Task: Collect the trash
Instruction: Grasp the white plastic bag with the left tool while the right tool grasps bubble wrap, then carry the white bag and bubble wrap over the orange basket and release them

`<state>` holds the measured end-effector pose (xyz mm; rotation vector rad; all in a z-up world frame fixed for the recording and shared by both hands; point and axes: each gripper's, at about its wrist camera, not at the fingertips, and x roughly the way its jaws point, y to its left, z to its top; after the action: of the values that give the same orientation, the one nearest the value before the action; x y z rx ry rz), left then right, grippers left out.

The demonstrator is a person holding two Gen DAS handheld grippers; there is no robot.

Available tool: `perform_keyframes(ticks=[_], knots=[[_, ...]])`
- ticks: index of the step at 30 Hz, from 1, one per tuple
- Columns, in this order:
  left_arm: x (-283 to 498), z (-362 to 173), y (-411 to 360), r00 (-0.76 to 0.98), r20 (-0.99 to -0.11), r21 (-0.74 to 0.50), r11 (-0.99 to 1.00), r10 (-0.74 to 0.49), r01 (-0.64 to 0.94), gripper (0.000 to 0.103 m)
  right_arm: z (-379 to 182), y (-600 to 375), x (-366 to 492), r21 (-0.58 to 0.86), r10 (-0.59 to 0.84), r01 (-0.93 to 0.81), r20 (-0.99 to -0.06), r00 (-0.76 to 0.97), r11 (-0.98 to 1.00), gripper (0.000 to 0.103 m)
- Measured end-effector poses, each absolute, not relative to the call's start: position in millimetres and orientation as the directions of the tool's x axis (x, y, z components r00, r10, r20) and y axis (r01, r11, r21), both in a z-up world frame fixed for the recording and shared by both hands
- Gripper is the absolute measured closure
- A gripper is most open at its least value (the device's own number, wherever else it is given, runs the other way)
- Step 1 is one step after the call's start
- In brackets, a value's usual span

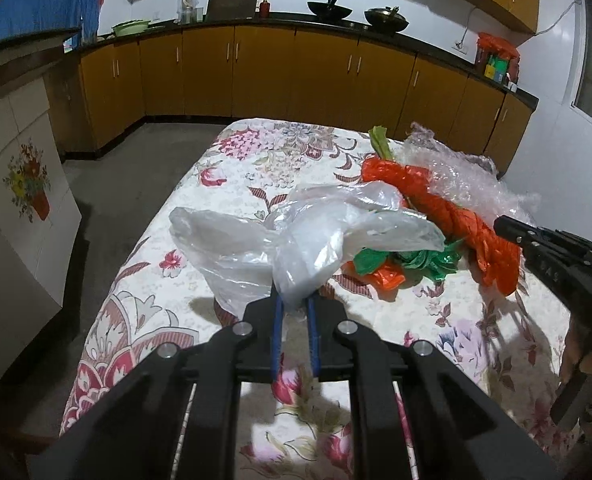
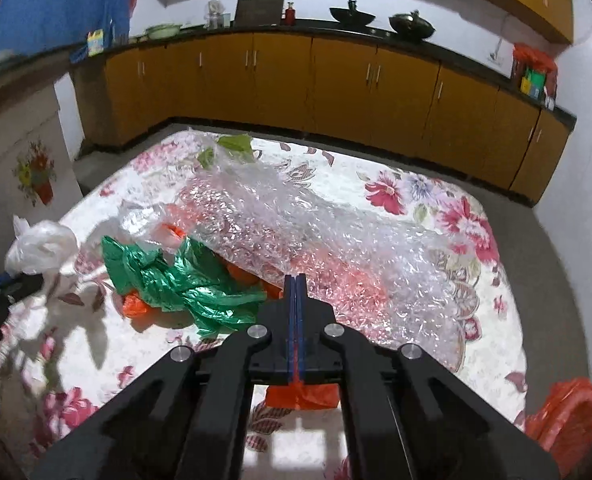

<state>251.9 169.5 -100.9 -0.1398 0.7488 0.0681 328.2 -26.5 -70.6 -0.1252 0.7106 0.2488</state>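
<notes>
I find my left gripper [image 1: 293, 300] closed on the neck of a clear plastic bag [image 1: 296, 236], which stands lifted above the near-left part of the floral-covered bench [image 1: 279, 152]; holding it by the gathered neck keeps the loose film bunched and off the cloth, which I judge is meant to carry it away as one piece. My right gripper [image 2: 297, 280] has its blue pads pressed together with almost no gap, and a strip of orange plastic bag [image 2: 302, 394] shows between them near the base, so I record it as clamped on that bag. The rest of the trash lies in a single heap right of centre: the orange bag [image 1: 452, 208] runs from far to near, a green plastic bag [image 2: 175, 280] lies crumpled against its near-left end, and a sheet of bubble wrap [image 2: 296, 220] is draped over the orange bag on the far-right side. A small light-green scrap [image 2: 235, 144] sits at the far end of the heap. My assessment: two items are in hand, the green bag, wrap and scrap are not yet collected. Pulling the orange bag may drag the wrap along.
</notes>
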Motion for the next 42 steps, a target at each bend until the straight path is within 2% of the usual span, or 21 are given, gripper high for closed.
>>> perform_keyframes(ticks=[11,32,42], knots=[[243,-89,153,0.749,-0.663,-0.114,0.991,-0.023,-0.071,0.091,-37,-87,289,0.1,0.219,-0.198,-0.589,0.778,0.975,0.102],[225,-54,85,0.785,-0.608,-0.098,0.993,-0.117,0.072,0.091,5,-145,223,0.169,0.222,-0.158,-0.494,0.841,0.973,0.102],[219,-43,48,0.786,-0.589,-0.099,0.982,-0.188,0.161,0.091,20,-179,194,0.154,0.138,-0.073,-0.463,0.876,0.985,0.102]])
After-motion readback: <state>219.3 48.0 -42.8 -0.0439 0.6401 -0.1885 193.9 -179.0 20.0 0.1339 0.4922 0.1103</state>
